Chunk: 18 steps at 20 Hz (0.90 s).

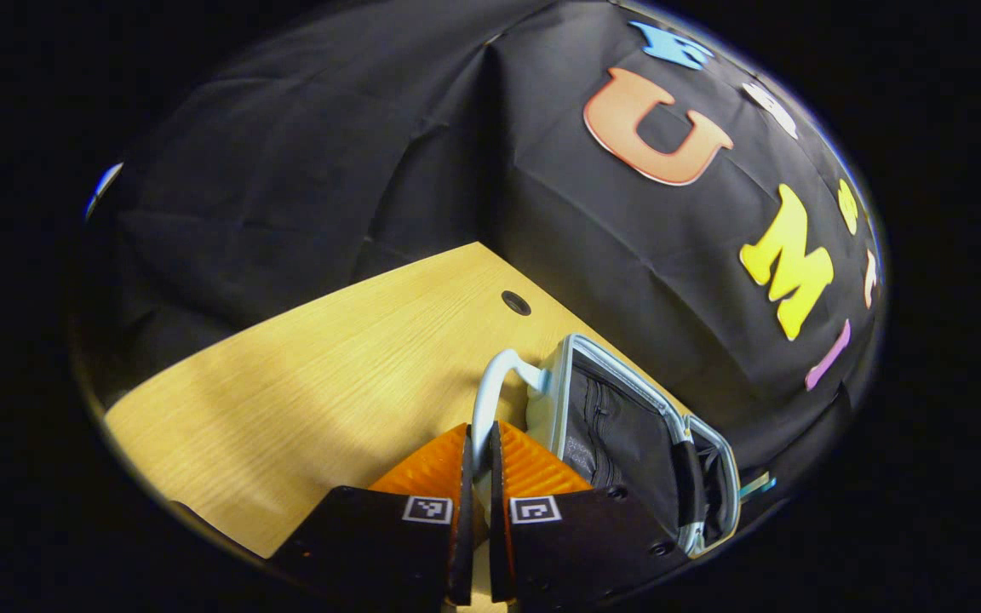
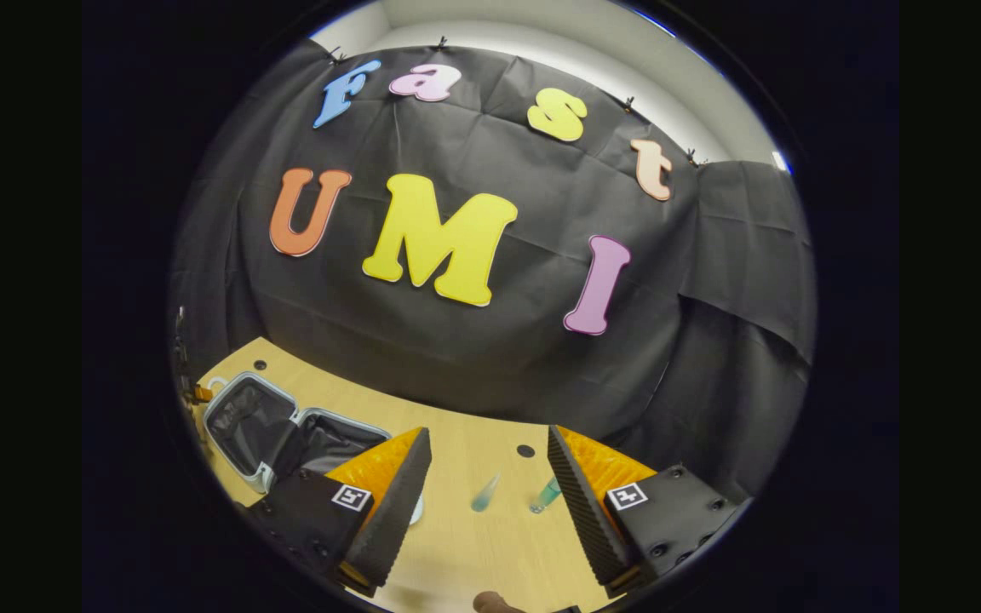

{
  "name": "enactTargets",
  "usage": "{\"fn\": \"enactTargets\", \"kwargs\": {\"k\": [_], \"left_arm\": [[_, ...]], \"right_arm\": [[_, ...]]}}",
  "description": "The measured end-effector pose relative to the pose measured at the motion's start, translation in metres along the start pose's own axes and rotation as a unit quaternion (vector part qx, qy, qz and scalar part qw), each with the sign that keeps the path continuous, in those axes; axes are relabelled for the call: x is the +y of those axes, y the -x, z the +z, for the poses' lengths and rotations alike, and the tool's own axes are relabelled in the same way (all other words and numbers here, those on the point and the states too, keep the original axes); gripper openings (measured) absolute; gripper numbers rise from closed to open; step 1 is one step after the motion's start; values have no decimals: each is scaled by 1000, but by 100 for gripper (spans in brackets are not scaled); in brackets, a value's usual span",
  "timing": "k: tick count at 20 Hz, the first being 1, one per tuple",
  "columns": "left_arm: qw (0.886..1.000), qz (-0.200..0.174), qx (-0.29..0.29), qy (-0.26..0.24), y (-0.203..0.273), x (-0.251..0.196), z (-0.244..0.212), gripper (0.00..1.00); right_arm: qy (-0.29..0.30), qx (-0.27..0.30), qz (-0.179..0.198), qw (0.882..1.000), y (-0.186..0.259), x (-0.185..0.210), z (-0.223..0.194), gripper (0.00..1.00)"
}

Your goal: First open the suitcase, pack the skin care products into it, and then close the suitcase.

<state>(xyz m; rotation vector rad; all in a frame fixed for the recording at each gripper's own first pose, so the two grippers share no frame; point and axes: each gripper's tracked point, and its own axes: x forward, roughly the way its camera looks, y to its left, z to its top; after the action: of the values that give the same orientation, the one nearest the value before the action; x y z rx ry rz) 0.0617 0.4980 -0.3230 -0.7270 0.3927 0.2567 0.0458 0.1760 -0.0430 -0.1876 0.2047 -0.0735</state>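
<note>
the left claw (image 1: 475, 464) grips the handle (image 1: 490, 383) of the suitcase (image 2: 286, 430), lying open on the counter (image 2: 490, 528); the right claw (image 2: 486, 477) hangs released over two skin care tubes (image 2: 484, 494). best next: steady the case and pinch one tube mid-body.

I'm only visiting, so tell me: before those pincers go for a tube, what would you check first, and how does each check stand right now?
1. Suitcase open, both halves flat on the table: ok.
2. Left gripper shut on the suitcase handle: ok.
3. Right gripper open wide: ok.
4. Two small tubes lie on the table between its fingers, ahead: ok.
5. Room inside the suitcase: cannot tell, the lining is dark.
</note>
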Motion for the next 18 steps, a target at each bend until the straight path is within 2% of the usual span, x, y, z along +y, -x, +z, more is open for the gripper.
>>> {"fn": "enactTargets", "kwargs": {"k": [1,2,3,4,5,6,7,8,9,10,11,14,18], "left_arm": [[1000,-9,4,24,1,-4,-2,13],[998,-23,9,55,2,-11,-2,5],[996,-30,-1,85,6,-17,4,13],[995,-31,-13,98,7,-20,12,60],[994,-27,-27,100,13,-20,20,53],[995,-22,-40,90,20,-21,26,65],[996,-21,-48,78,27,-30,29,69],[996,-30,-56,67,34,-44,34,79],[996,-43,-61,56,45,-62,37,83],[996,-52,-66,41,56,-80,40,100],[996,-58,-70,23,67,-99,40,96],[993,-80,-81,-10,93,-150,31,97],[990,-108,-87,-38,116,-234,-5,97]], "right_arm": [[0,-2,2,1000,0,-1,1,82],[0,-3,3,1000,1,-3,0,82],[0,-5,6,1000,2,-5,1,82],[-2,-9,8,1000,2,-7,1,83],[-2,-14,9,1000,2,-12,3,83],[-3,-19,11,1000,1,-15,2,82],[-5,-22,15,1000,1,-19,2,82],[-9,-24,19,999,-1,-23,0,82],[-14,-26,25,999,-2,-27,-3,82],[-17,-26,29,999,-4,-33,-6,82],[-20,-25,34,999,-6,-39,-10,83],[-33,-18,50,998,-16,-61,-26,83],[-48,-10,62,997,-30,-100,-47,82]]}}
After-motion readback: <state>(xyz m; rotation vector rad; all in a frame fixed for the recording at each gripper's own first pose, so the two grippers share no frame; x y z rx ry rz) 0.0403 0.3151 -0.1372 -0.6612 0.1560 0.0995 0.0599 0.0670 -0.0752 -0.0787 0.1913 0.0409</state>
